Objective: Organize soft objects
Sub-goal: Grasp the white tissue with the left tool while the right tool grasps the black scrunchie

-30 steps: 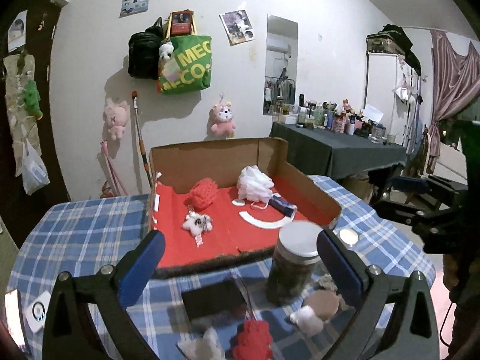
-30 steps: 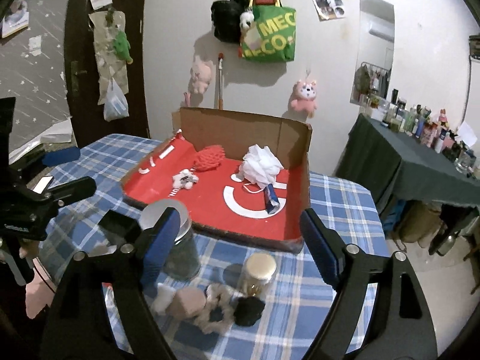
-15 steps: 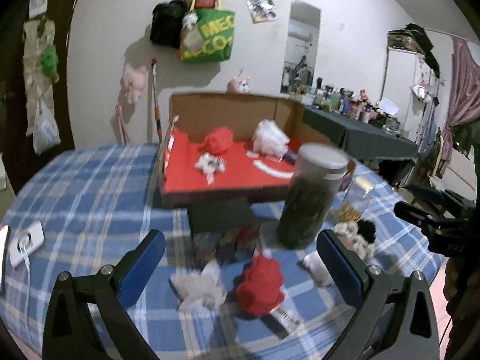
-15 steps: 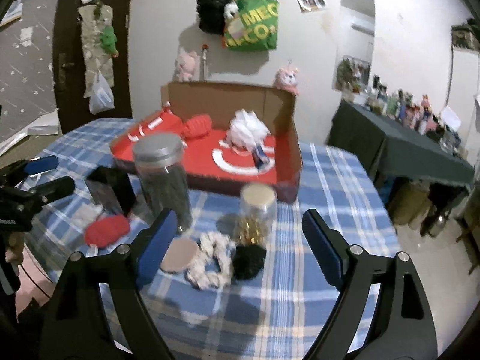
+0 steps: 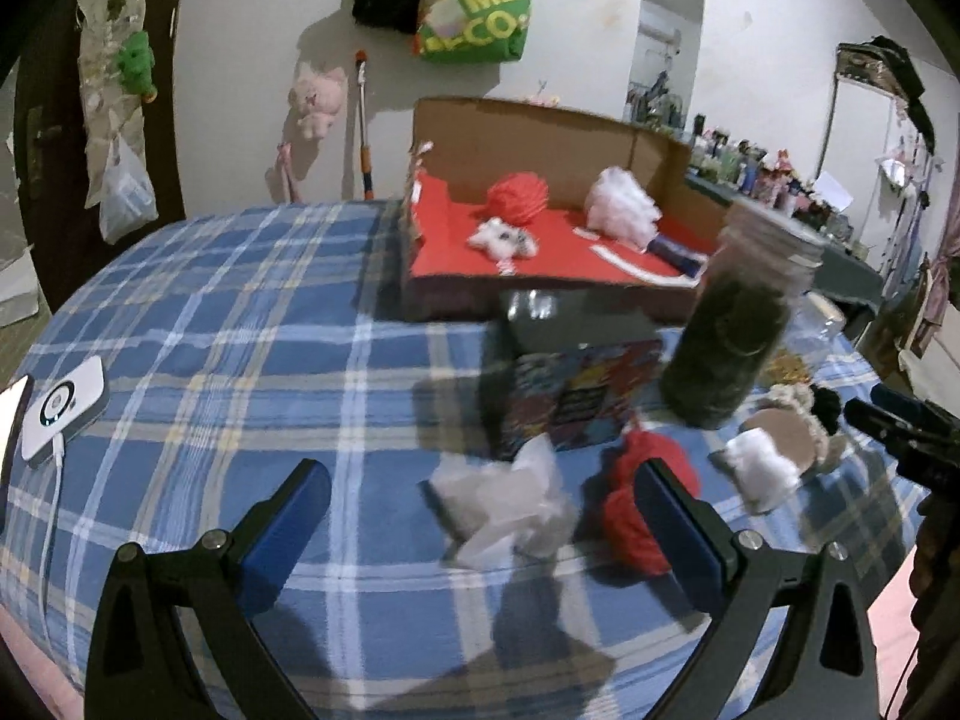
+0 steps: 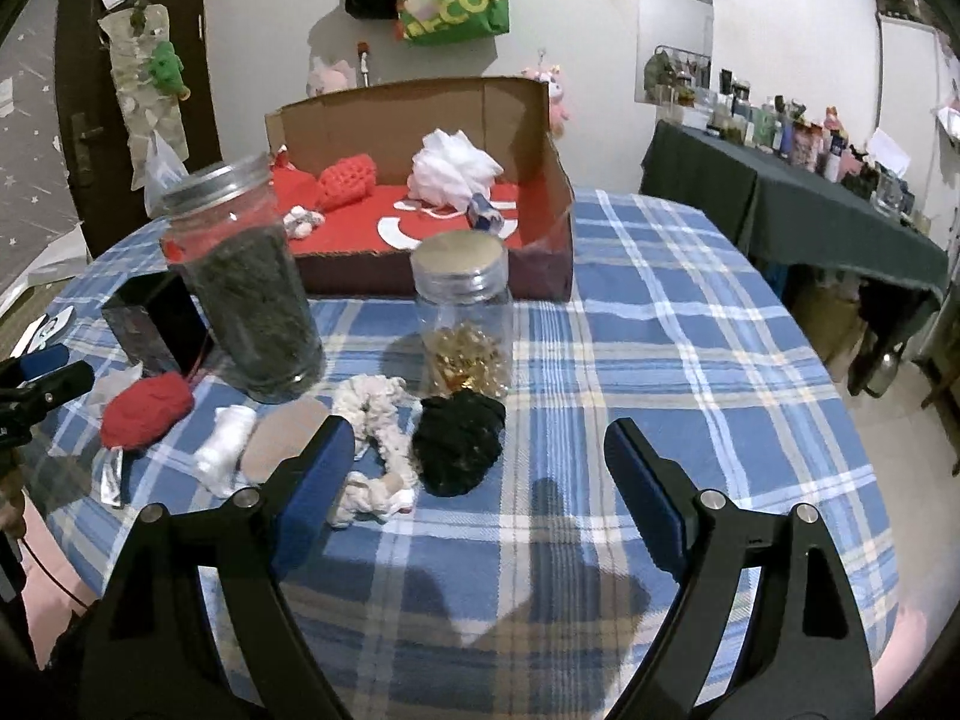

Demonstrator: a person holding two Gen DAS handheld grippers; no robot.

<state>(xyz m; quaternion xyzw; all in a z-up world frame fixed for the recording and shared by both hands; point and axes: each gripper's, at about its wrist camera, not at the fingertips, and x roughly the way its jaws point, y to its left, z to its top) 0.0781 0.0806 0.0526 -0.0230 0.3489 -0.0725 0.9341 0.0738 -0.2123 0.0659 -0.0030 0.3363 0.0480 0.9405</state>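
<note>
Three soft things already lie in the cardboard box [image 6: 558,192], while the red pouf [image 5: 636,510], black scrunchie [image 6: 459,441] and others wait on the counter [image 6: 630,324], both the left gripper [image 5: 480,516] and right gripper [image 6: 480,468] spread wide and empty.

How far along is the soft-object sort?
Done: red pouf, white pouf and small plush lie in the cardboard box. In hand: nothing; left gripper and right gripper are open. Left: red ball, black scrunchie, cream scrunchie on the table.

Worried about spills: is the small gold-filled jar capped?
Capped: a silver lid sits on the small jar, which stands upright.
</note>
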